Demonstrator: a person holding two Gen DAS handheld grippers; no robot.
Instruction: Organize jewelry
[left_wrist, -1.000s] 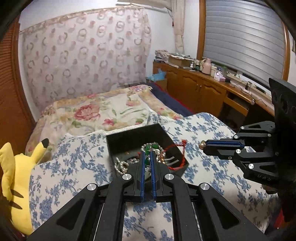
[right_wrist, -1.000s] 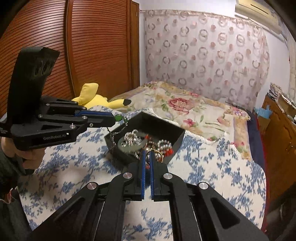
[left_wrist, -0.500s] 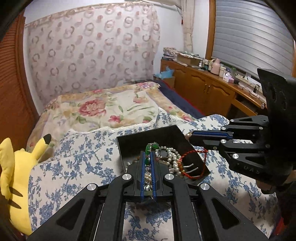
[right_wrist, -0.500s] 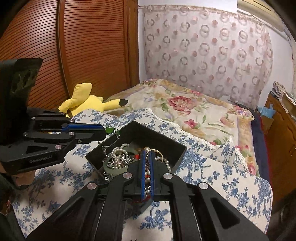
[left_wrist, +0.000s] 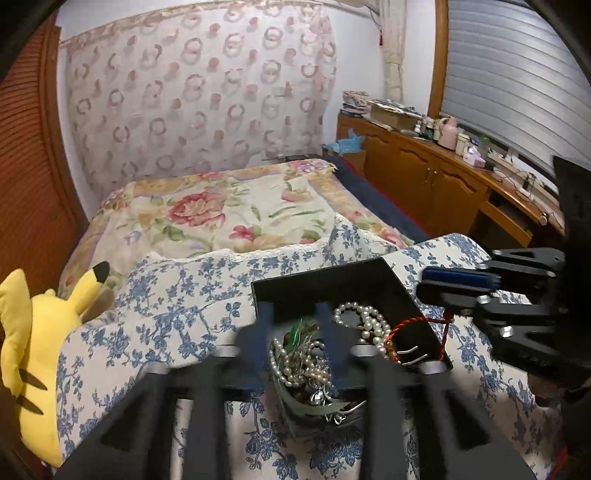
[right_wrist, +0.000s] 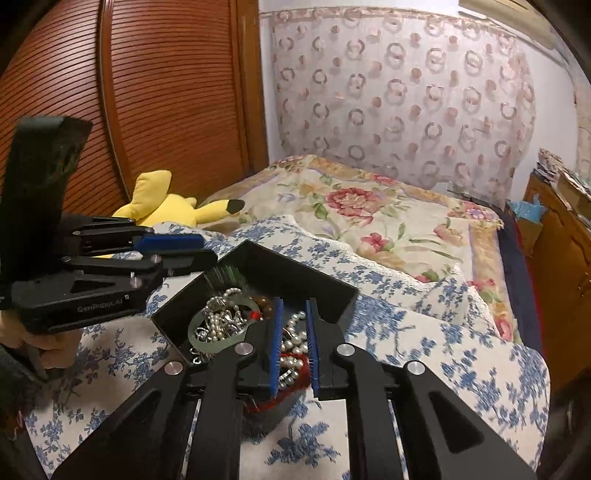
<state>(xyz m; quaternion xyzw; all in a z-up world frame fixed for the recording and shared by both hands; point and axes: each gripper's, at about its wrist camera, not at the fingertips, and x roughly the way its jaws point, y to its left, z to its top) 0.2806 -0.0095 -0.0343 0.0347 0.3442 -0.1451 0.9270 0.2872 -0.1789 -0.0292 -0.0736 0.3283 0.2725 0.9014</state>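
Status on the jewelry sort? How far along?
Done: all visible jewelry sits in the black box. In hand: nothing; left tongs and right tongs are both open over it. Left: the pearl strand, red cord bracelet and grey-green bangle lie in one tangled heap, so the sorting itself looks unstarted.

You get dim, warm indoor light; your left hand-held gripper (left_wrist: 295, 332) smears with motion blur, and fisheye bending darkens every corner

Left gripper (left_wrist: 293, 325): fingers (left_wrist: 264, 325) motion-blurred in own view; green beads (right_wrist: 225, 275) smeared at black box (right_wrist: 314, 282) far corner; plush toy (left_wrist: 33, 350) edge-cropped.
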